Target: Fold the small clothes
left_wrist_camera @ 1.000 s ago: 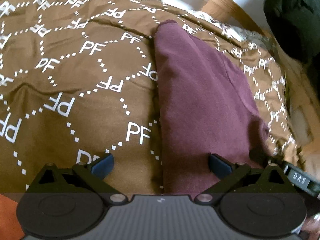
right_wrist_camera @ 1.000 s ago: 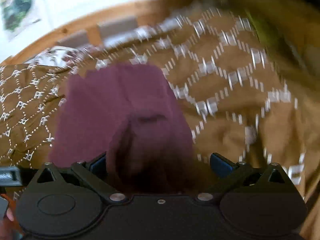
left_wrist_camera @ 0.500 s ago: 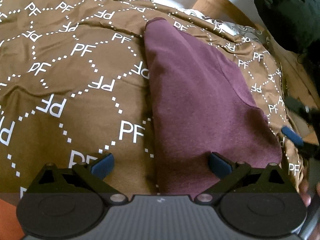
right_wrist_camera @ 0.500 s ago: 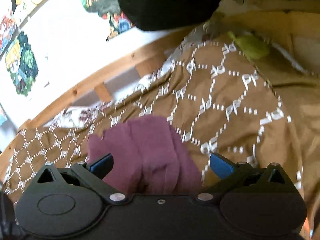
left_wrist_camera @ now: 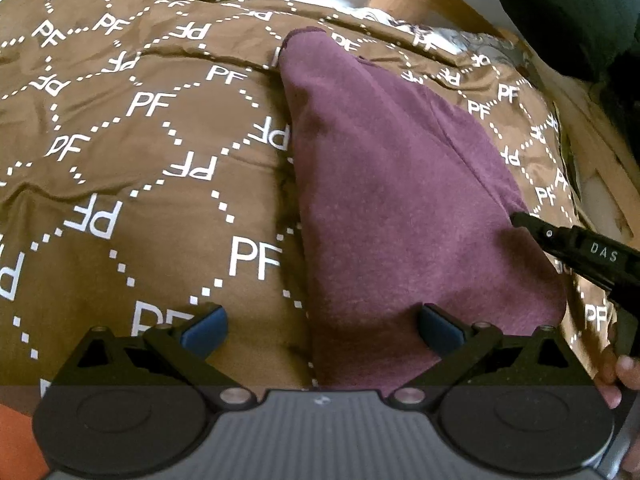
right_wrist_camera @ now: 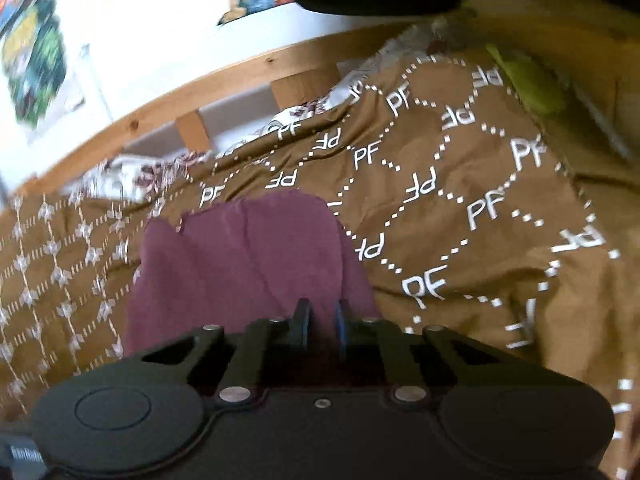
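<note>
A maroon garment (left_wrist_camera: pixel 384 200) lies folded lengthwise on a brown bedspread (left_wrist_camera: pixel 140 152) printed with white "PF" letters. My left gripper (left_wrist_camera: pixel 320 330) is open, low over the garment's near left edge, with one blue pad on the spread and one over the cloth. My right gripper (right_wrist_camera: pixel 321 322) has its jaws nearly together at the garment's (right_wrist_camera: pixel 240 264) near right edge; whether cloth is pinched between them is hidden. The right gripper's black body (left_wrist_camera: pixel 580 252) shows in the left wrist view at the garment's right side.
A wooden bed rail (right_wrist_camera: pixel 240 76) runs along the far side below a white wall with posters (right_wrist_camera: pixel 36 60). A dark bulky object (left_wrist_camera: pixel 572 12) sits at the far right. A green item (right_wrist_camera: pixel 528 80) lies by the spread's far corner.
My right gripper's jaws have gone from wide open to nearly together and it has dropped back to the garment's right edge. My left gripper has stayed open and almost still.
</note>
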Motion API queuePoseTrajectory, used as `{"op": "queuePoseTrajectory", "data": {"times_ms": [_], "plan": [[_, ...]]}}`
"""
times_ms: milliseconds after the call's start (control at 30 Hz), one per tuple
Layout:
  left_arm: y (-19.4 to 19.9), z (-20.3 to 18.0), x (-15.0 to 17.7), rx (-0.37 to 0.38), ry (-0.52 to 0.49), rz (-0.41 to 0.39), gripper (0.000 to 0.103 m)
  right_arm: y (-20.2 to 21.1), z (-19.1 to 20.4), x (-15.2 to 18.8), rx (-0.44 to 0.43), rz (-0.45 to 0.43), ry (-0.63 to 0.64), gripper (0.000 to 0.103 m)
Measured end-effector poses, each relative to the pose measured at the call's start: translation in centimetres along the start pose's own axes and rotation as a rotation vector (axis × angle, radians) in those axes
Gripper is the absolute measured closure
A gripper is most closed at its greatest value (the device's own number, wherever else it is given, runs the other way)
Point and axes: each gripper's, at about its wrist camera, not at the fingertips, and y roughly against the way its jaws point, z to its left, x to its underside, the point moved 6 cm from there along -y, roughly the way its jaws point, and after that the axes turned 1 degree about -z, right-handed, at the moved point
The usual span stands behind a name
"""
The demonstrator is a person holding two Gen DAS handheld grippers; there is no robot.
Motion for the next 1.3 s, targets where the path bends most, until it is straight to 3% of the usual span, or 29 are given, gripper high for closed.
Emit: {"op": "queuePoseTrajectory", "data": {"times_ms": [167,267,400,500,733,900,1000,1167,1300], "plan": [[0.0,-0.3,0.1,-0.005,-0.023,0.0,0.0,-0.1,-0.9,1.0,0.01,0.045,-0.034,0.09],[0.0,-0.1,0.0,0.003,-0.008,0.006,0.0,0.0,-1.5,0.5,-0.016,0.014,-0.101,0.072],[0.0,0.0,0.0,0.003,-0.007,0.003,0.0,-0.4,-2.1,-0.3,-0.032,-0.021,-0.134,0.028],[-0.1,0.1,0.0,0.009,0.005,0.004,0.0,-1.1,-2.1,-0.7,-0.066,-0.032,-0.137,0.022],[-0.1,0.1,0.0,0.009,0.008,0.001,0.0,-4.7,-3.3,0.3,-0.118,0.074,-0.276,0.022],[-0.2,0.0,0.0,0.007,0.005,-0.001,0.0,-4.4,-3.7,0.4,-0.133,0.076,-0.321,0.049],[-0.1,0.0,0.0,0.01,0.009,0.002,0.0,-4.3,-3.2,0.3,-0.133,0.071,-0.284,0.056],[1.2,0.6,-1.3,0.078,0.085,-0.064,0.001,-4.0,-2.8,0.3,-0.123,0.058,-0.219,0.059],[0.6,0.6,-2.2,0.078,0.067,-0.076,0.001,-4.1,-3.0,0.4,-0.129,0.064,-0.242,0.057]]}}
